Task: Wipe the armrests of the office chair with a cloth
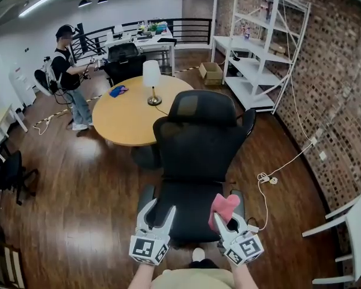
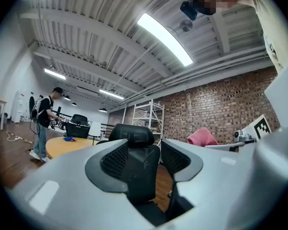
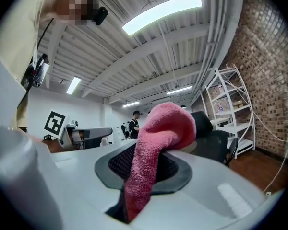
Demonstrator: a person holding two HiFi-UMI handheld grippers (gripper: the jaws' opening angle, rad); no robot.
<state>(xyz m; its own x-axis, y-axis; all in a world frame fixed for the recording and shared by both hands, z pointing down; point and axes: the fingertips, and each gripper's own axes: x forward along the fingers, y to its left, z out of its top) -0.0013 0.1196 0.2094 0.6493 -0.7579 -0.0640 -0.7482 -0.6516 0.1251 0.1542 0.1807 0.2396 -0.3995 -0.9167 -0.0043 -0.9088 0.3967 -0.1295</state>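
Before chair (image 1: 198, 143): left gripper (image 1: 160, 209) level, empty; right gripper (image 1: 229, 224) clamps cloth (image 1: 224, 207).

A round wooden worktop (image 1: 138, 116) with a white lamp (image 1: 151, 80) stands on dark wood flooring (image 1: 78, 185), white shelving (image 1: 259, 53) against a brick wall (image 1: 337, 71), under ceiling strip lights (image 1: 41, 2).

A lamp (image 1: 151, 80) and perhaps a blue rag (image 1: 118, 91) sit on the round table (image 1: 129, 125).
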